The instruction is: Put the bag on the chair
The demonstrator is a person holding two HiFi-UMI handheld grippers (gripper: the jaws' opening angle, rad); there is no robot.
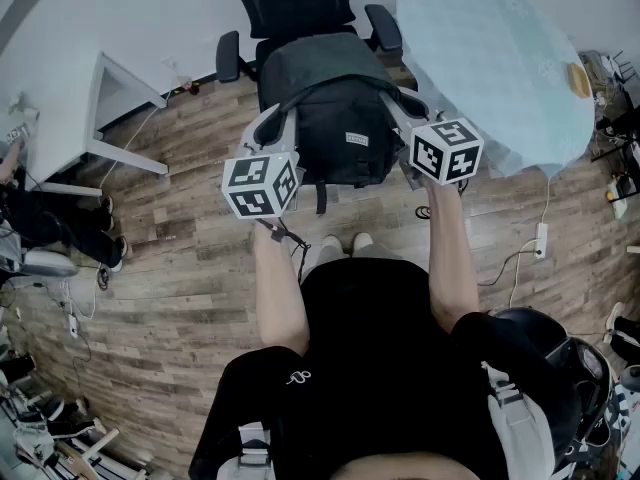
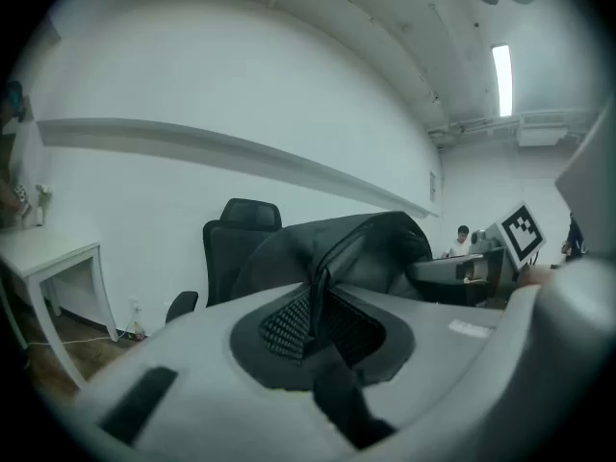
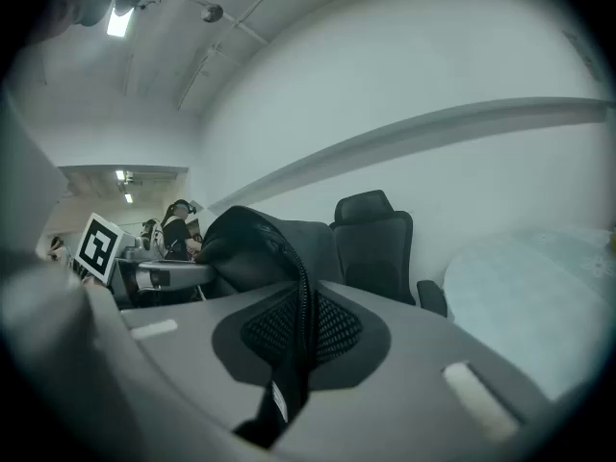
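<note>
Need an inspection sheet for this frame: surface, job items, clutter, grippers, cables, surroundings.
Surface: wood floor.
Job's things: black bag held over the seat of the black office chair; cannot tell whether it rests on the seat.
Clutter: small items on the floor at far right, too small to tell.
Grippers: left gripper and right gripper each shut on the bag, by a strap.
Cables: power strip with a white cable on the floor, right.
Surroundings: white desk left, round covered table right, white wall.
</note>
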